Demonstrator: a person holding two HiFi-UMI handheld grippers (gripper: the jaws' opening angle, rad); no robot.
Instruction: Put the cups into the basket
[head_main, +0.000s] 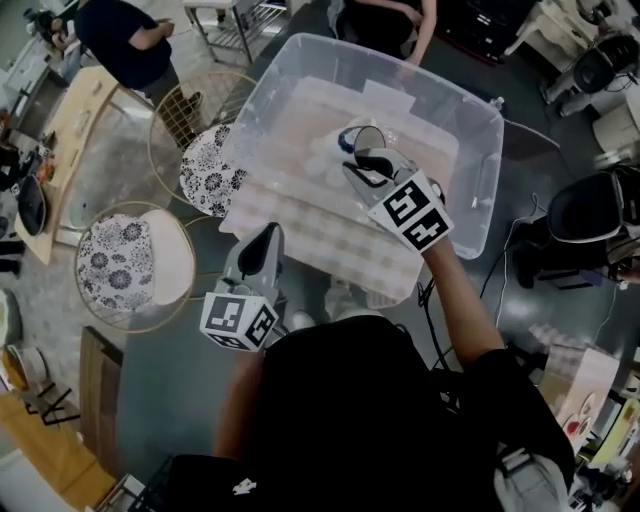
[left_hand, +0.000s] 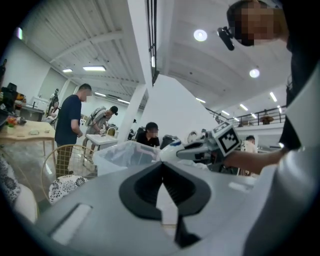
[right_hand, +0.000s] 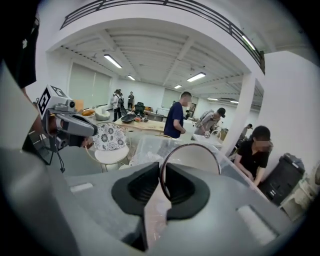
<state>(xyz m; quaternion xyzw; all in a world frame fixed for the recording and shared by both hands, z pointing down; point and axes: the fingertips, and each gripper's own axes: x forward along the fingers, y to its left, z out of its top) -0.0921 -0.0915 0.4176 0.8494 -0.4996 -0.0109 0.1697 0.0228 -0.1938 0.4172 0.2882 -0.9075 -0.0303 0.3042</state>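
Nearest the person, the left gripper sits just outside the near wall of the basket and points toward it, its jaws pressed together with nothing between them. Beyond it, over the basket's middle, the right gripper is clamped on the dark rim of a cup, one jaw inside the mouth and one outside. The cup projects ahead of those jaws toward the basket's far wall. Its mouth faces back at the gripper, so its long axis seems to run roughly along the gripper's own downward-tilted line. It lies within the rim's outline and appears clear of the floor, so lowering it falls to the right hand.
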